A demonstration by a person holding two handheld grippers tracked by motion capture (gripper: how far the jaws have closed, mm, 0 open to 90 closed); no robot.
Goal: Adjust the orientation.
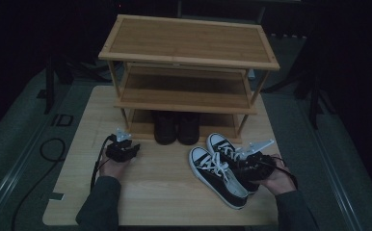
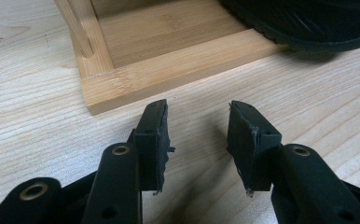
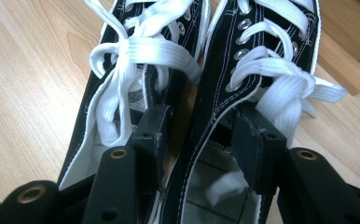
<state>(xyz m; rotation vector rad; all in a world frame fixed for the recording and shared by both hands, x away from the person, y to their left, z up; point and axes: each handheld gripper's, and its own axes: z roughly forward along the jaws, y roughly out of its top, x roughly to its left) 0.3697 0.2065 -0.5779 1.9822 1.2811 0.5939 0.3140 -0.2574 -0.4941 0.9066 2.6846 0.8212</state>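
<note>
A pair of black canvas sneakers with white laces lies on the table at front right: the left sneaker (image 1: 215, 177) (image 3: 117, 70) and the right sneaker (image 1: 221, 144) (image 3: 262, 51). My right gripper (image 1: 242, 161) (image 3: 201, 126) is open over their heel ends, one jaw down in each sneaker's opening, with the two inner walls between the jaws. My left gripper (image 1: 134, 147) (image 2: 197, 126) stands open and empty just above the table, pointing at the front left corner of the bamboo shoe rack (image 1: 189, 41) (image 2: 169, 65).
The rack has three shelves and stands at the back of the wooden table (image 1: 160, 192). A pair of dark shoes (image 1: 177, 127) (image 2: 308, 23) sits on its bottom shelf. A cable lies on the floor at left.
</note>
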